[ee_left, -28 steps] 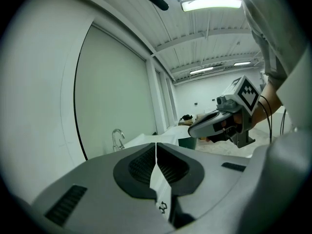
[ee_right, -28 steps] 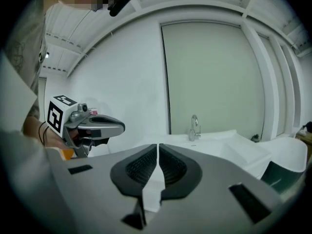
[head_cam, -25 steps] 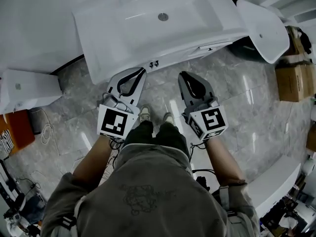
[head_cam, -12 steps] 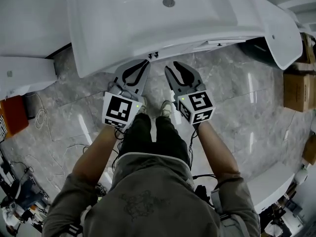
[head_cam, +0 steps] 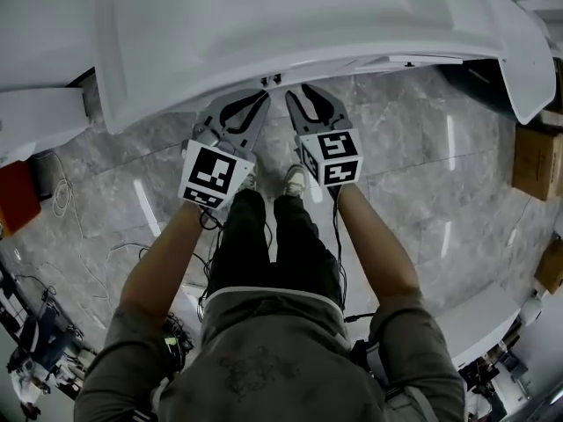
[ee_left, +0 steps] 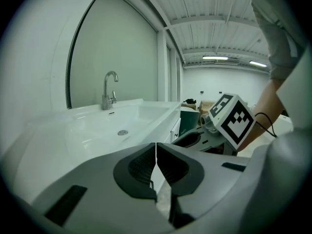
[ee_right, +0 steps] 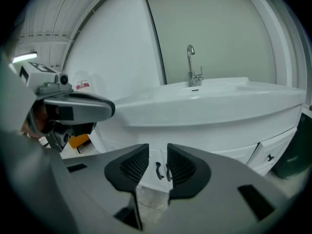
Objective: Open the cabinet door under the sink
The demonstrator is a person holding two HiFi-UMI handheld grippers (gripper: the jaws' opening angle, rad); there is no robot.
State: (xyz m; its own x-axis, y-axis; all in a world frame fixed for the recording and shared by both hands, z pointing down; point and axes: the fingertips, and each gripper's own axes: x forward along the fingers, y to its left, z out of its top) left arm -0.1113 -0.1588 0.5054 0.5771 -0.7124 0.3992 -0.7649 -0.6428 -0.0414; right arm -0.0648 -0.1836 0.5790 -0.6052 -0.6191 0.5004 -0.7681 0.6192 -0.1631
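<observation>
A white sink (head_cam: 264, 33) fills the top of the head view and hides the cabinet below it; only two small dark door handles (head_cam: 272, 81) peek out under its front edge. Both grippers point at those handles from just in front. My left gripper (head_cam: 262, 100) is shut and empty, its pads meeting (ee_left: 156, 149) before the basin (ee_left: 122, 126). My right gripper (head_cam: 294, 96) stands slightly open. Between its tips (ee_right: 158, 151) I see the white cabinet door (ee_right: 150, 165) and its handles (ee_right: 158, 170), a short way ahead and untouched.
The person's legs and shoes (head_cam: 290, 181) stand on the grey marble floor (head_cam: 413, 148). A white fixture (head_cam: 519, 51) and cardboard boxes (head_cam: 538, 161) are at the right. A white unit (head_cam: 35, 126), a red thing (head_cam: 16, 196) and cables (head_cam: 62, 196) lie at the left.
Both grippers have dropped and moved forward toward the cabinet front, drawing closer together. Their tips now sit just under the sink's front edge by the handles.
</observation>
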